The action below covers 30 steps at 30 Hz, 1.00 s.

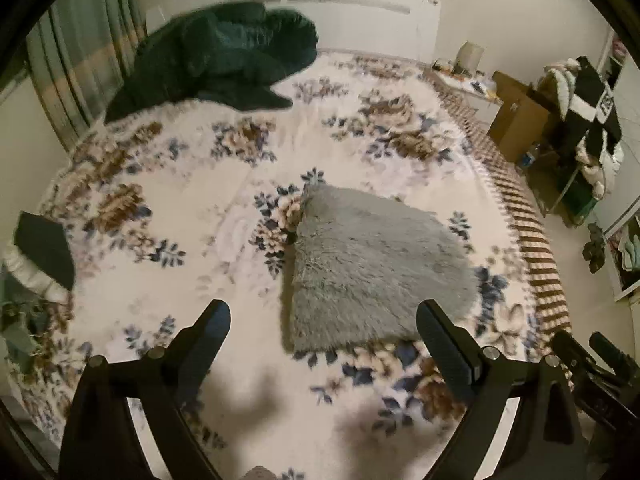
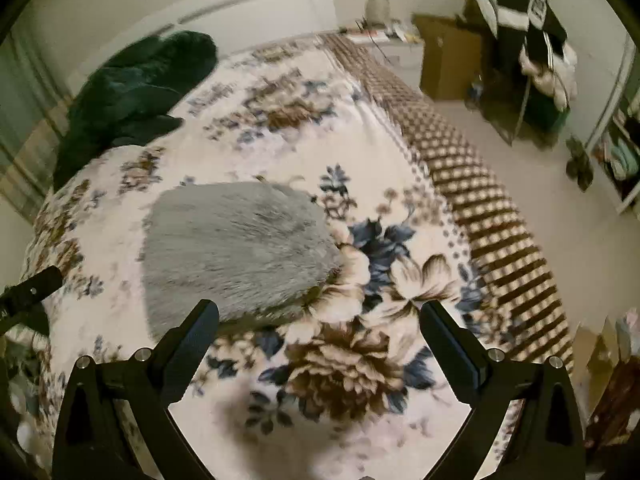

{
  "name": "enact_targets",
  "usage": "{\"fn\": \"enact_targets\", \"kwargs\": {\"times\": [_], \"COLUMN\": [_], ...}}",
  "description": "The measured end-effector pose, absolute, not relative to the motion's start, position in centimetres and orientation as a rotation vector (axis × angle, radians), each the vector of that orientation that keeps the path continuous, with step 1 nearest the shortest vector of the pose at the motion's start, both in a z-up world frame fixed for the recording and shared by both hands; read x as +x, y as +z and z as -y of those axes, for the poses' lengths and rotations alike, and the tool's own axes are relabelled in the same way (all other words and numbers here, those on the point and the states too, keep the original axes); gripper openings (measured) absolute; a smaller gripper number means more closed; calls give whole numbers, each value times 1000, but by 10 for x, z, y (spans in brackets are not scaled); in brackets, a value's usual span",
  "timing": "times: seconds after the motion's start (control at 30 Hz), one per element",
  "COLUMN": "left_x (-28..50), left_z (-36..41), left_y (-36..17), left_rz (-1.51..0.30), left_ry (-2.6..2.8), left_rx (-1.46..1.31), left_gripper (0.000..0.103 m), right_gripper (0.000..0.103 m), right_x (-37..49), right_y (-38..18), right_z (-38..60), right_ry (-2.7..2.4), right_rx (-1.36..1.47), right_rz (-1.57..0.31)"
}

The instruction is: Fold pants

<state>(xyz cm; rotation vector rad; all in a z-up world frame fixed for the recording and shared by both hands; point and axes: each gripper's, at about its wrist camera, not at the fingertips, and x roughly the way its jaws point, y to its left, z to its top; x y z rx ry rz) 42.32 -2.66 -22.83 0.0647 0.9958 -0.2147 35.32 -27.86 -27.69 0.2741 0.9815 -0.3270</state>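
Observation:
The grey fuzzy pants (image 1: 368, 268) lie folded into a compact rectangle on the floral bedspread (image 1: 192, 208). They also show in the right wrist view (image 2: 236, 248). My left gripper (image 1: 324, 316) is open and empty, held above the bed just in front of the pants' near edge. My right gripper (image 2: 320, 314) is open and empty, above the bed to the right of the pants' near corner. The right gripper's body shows at the lower right of the left wrist view (image 1: 592, 364). The left gripper's body shows at the left edge of the right wrist view (image 2: 28, 292).
A dark green blanket (image 1: 224, 56) is heaped at the head of the bed, by the white headboard (image 1: 360, 20). A cardboard box (image 1: 516, 112) and a rack of clothes (image 1: 588, 120) stand on the floor right of the bed. A dark cloth (image 1: 44, 248) lies at the bed's left edge.

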Motion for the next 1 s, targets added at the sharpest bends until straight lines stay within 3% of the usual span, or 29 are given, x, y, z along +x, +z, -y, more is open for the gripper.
{"fn": "enact_targets", "kwargs": {"times": [0.4,1.0], "left_x": [276,143], "left_z": [18,-3], "left_y": [-89,22], "left_rz": [-824,-723], "left_ry": [-179,-109], "left_rx": [73,62], "left_gripper": [95,95], "right_gripper": [102,102], "right_x": [214,42], "right_y": [-100,80], "right_z": [235,186], "right_ry": [-233,-187], "right_rx": [167,81], "right_rz": [-807,-651]}}
